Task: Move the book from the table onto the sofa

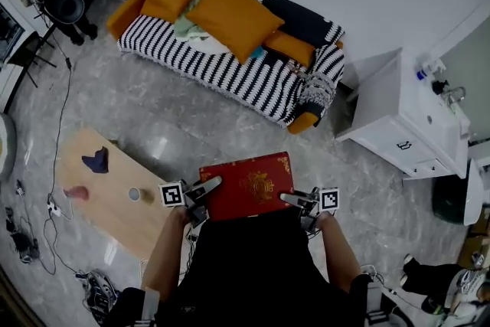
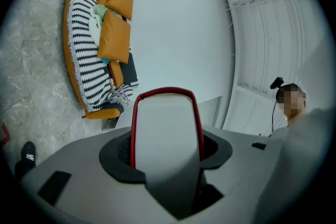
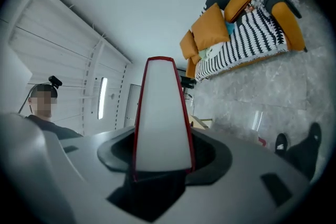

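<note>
At your left the wooden table (image 1: 115, 214) carries a dark cloth (image 1: 96, 160) and a small cup (image 1: 135, 194). Your left gripper (image 1: 205, 191) is clamped on the left edge of the red book (image 1: 246, 186). In its own view the pale page edge, framed by the red cover, fills the gap between the jaws. You hold the book flat in the air before your body, off the table and above the grey floor (image 1: 153, 111). Your right gripper (image 1: 295, 201) grips the book's right edge the same way. The striped sofa (image 1: 214, 65) with orange cushions (image 1: 233, 19) stands well ahead of the book. A white cabinet (image 1: 398, 119) stands at the right.
</note>
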The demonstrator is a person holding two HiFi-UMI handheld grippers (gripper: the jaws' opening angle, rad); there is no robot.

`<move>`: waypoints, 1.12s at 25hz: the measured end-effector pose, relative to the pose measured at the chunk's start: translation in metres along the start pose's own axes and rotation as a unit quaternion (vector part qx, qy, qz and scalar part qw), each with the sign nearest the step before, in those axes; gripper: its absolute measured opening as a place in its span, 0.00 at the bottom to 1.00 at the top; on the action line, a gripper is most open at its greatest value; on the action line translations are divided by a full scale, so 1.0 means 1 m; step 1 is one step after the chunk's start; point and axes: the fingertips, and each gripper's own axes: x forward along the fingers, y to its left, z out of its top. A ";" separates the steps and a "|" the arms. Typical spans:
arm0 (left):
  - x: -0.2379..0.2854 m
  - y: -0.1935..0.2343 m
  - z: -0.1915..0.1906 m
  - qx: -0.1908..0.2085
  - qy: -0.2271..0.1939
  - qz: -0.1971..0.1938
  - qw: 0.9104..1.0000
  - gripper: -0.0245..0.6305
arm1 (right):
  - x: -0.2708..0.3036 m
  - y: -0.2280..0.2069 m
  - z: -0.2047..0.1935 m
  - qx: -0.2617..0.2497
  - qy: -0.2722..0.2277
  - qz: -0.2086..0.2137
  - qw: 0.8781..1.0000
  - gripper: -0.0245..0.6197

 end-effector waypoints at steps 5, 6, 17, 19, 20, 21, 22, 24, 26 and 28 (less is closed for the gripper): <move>-0.021 0.009 0.022 -0.004 -0.053 0.020 0.998 0.41 | 0.028 -0.014 0.024 -0.003 0.045 0.003 0.999 0.42; -0.023 0.012 0.028 -0.003 -0.060 0.025 0.998 0.41 | 0.033 -0.019 0.029 -0.003 0.052 0.004 0.999 0.42; -0.002 0.038 0.109 -0.012 -0.115 0.060 0.991 0.41 | 0.085 -0.042 0.129 0.006 0.087 0.034 0.996 0.42; 0.013 0.045 0.131 -0.013 -0.122 0.061 0.991 0.41 | 0.092 -0.045 0.157 0.004 0.093 0.039 0.995 0.42; 0.022 0.049 0.140 -0.015 -0.125 0.063 0.990 0.41 | 0.093 -0.049 0.170 0.006 0.097 0.039 0.995 0.42; 0.031 0.053 0.148 -0.018 -0.128 0.065 0.989 0.41 | 0.093 -0.054 0.183 0.012 0.101 0.036 0.994 0.42; 0.040 0.056 0.157 -0.020 -0.131 0.067 0.989 0.41 | 0.092 -0.059 0.196 0.017 0.106 0.032 0.994 0.42; 0.059 0.059 0.173 -0.021 -0.139 0.068 0.988 0.41 | 0.089 -0.068 0.222 0.025 0.118 0.029 0.992 0.42; 0.075 0.061 0.186 -0.018 -0.150 0.069 0.986 0.41 | 0.087 -0.073 0.246 0.024 0.134 0.035 0.990 0.42; 0.086 0.065 0.198 -0.011 -0.164 0.074 0.984 0.41 | 0.089 -0.080 0.270 0.016 0.154 0.039 0.987 0.42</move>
